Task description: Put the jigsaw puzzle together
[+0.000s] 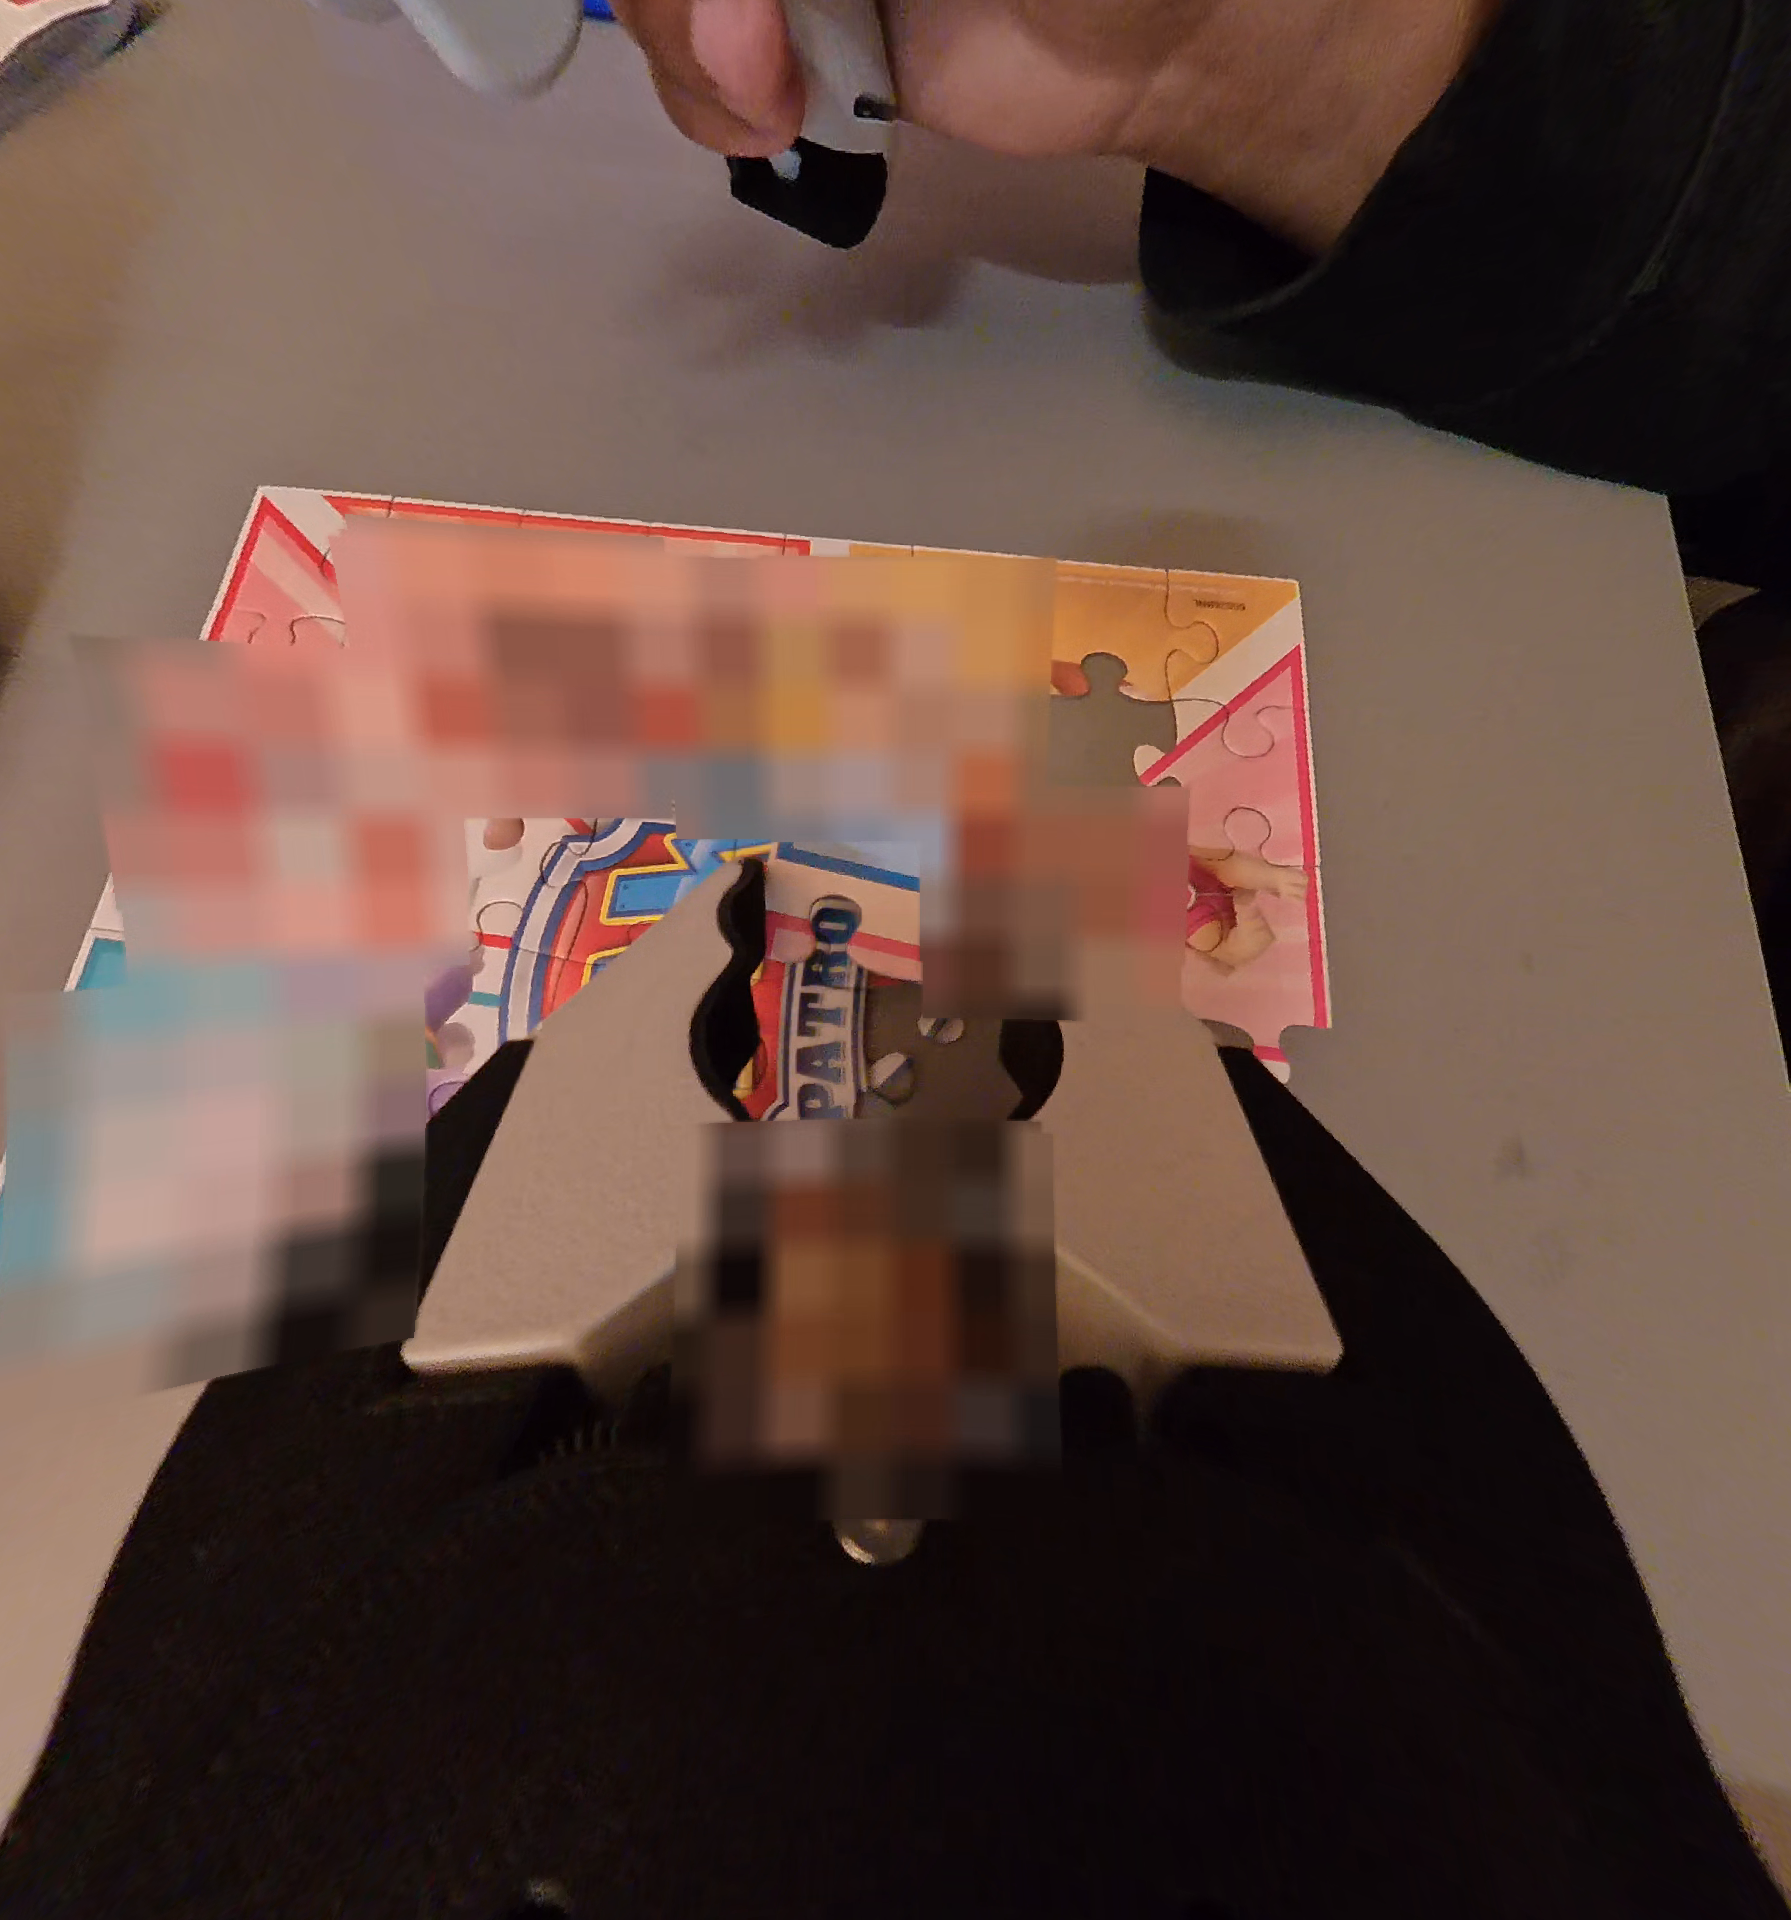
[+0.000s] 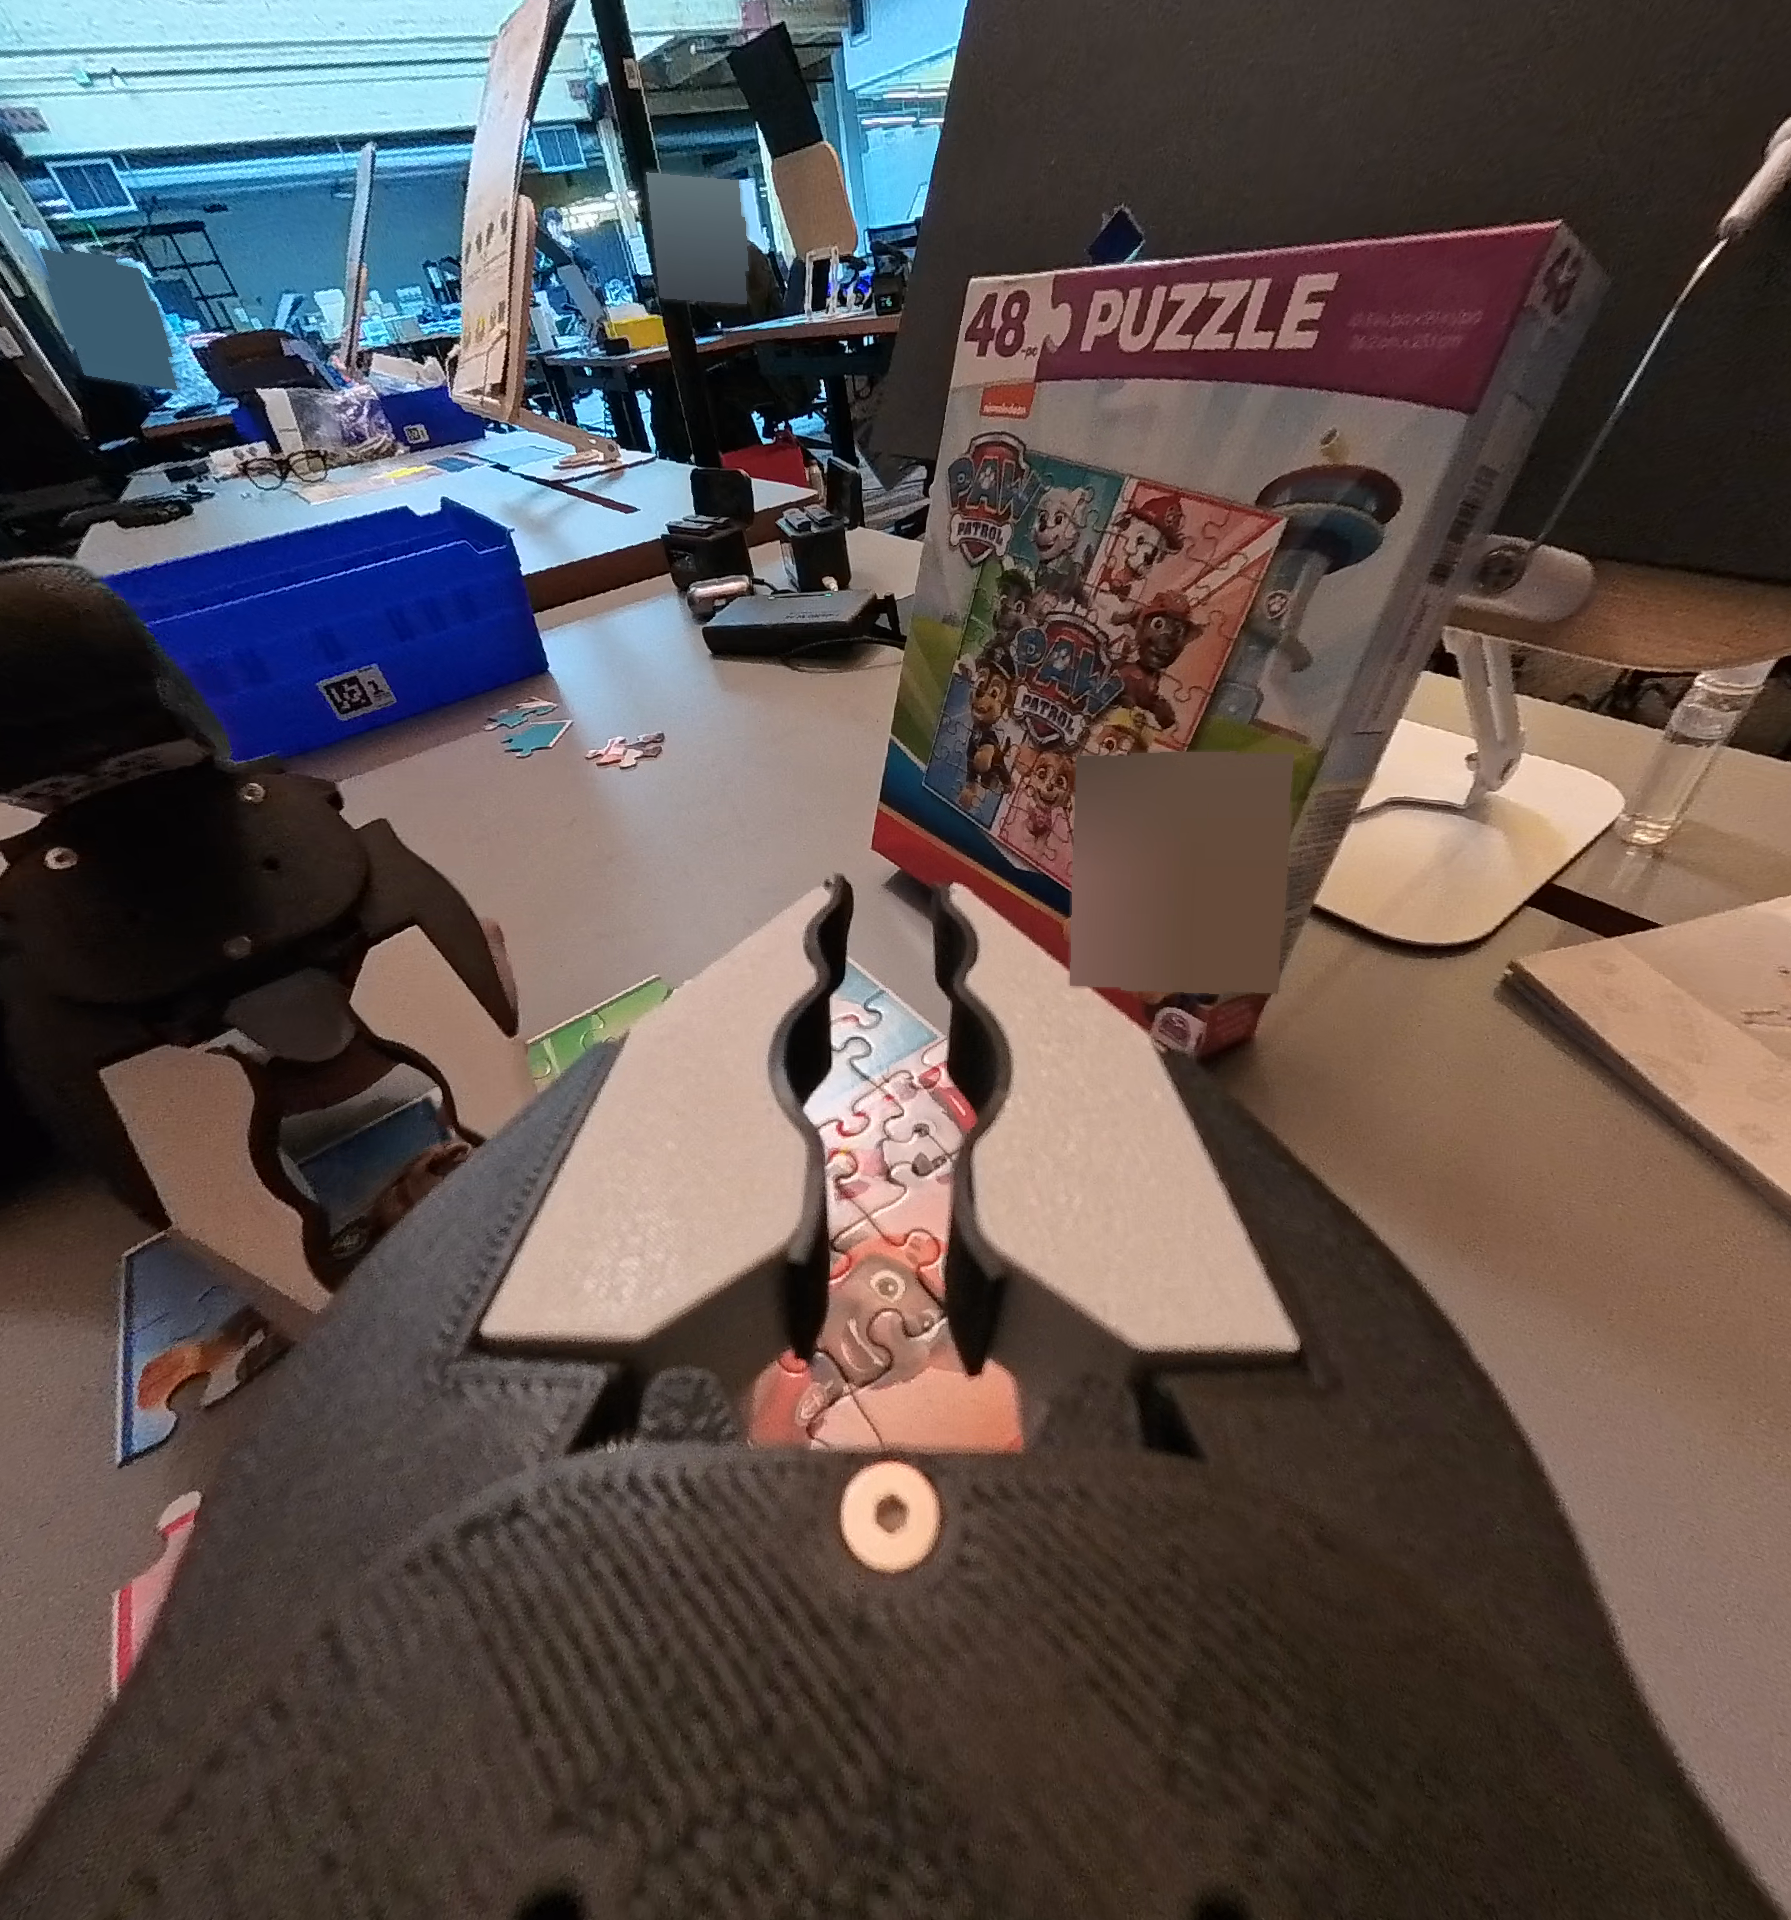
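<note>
Left tongs [image 1: 901, 935] straddle a puzzle piece [image 1: 829, 914], grip can't be told; right tongs [image 2: 886, 904] narrow, empty; I'd keep the piece level w/ the puzzle [image 1: 1255, 914] beneath.

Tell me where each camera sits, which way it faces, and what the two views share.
Left wrist view: on the left tongs, looking steeply down at the jigsaw puzzle on the grey table; a hand shows opposite.
Right wrist view: on the right tongs, open, facing across the table toward the puzzle box.
Shared: the puzzle, the table, and each other's tongs.
</note>
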`<state>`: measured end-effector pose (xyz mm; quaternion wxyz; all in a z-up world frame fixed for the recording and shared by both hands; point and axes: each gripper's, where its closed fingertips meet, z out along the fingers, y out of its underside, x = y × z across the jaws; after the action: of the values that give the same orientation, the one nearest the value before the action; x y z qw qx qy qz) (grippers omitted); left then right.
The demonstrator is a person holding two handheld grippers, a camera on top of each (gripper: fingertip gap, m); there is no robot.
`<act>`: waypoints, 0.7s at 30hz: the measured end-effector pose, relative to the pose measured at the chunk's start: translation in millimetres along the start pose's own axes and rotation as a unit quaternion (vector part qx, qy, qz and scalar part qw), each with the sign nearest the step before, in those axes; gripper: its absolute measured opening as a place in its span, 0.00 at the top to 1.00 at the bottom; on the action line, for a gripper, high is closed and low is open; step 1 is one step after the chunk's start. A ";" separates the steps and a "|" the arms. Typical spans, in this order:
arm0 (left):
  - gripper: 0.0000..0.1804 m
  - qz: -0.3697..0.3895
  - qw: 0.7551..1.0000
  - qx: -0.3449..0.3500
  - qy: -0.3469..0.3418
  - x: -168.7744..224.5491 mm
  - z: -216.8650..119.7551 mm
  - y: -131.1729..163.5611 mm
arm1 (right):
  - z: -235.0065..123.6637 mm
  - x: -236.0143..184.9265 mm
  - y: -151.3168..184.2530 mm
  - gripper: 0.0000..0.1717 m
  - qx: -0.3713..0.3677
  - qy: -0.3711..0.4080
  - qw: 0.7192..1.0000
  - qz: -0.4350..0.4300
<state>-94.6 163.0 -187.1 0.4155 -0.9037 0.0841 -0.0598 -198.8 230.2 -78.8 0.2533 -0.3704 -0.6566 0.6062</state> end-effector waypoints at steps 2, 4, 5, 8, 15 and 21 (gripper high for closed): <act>0.76 0.004 1.000 -0.003 0.000 2.1 1.4 -0.4 | 0.2 0.4 0.6 0.91 -0.001 0.001 1.000 -0.001; 0.76 0.007 1.000 -0.006 0.000 4.3 3.0 -0.3 | 0.2 0.7 0.8 0.91 -0.002 0.002 1.000 -0.001; 0.76 0.009 1.000 -0.007 -0.001 4.9 3.7 -0.5 | 0.1 0.8 0.7 0.92 -0.002 0.002 1.000 -0.001; 0.76 0.007 1.000 -0.008 -0.001 7.5 6.0 -1.8 | -0.1 1.1 0.4 0.92 -0.002 0.004 1.000 -0.003; 0.76 0.007 1.000 0.003 0.023 44.3 25.0 -18.3 | 0.8 0.9 2.0 0.91 -0.006 0.004 1.000 -0.002; 0.76 0.006 1.000 -0.023 -0.004 48.8 38.8 -15.7 | -0.4 -0.2 -0.2 0.92 -0.007 0.007 1.000 -0.011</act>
<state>-38.3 192.1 -198.4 0.3953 -0.9127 0.0896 -0.0521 -198.4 230.3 -78.5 0.2624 -0.3693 -0.6629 0.5961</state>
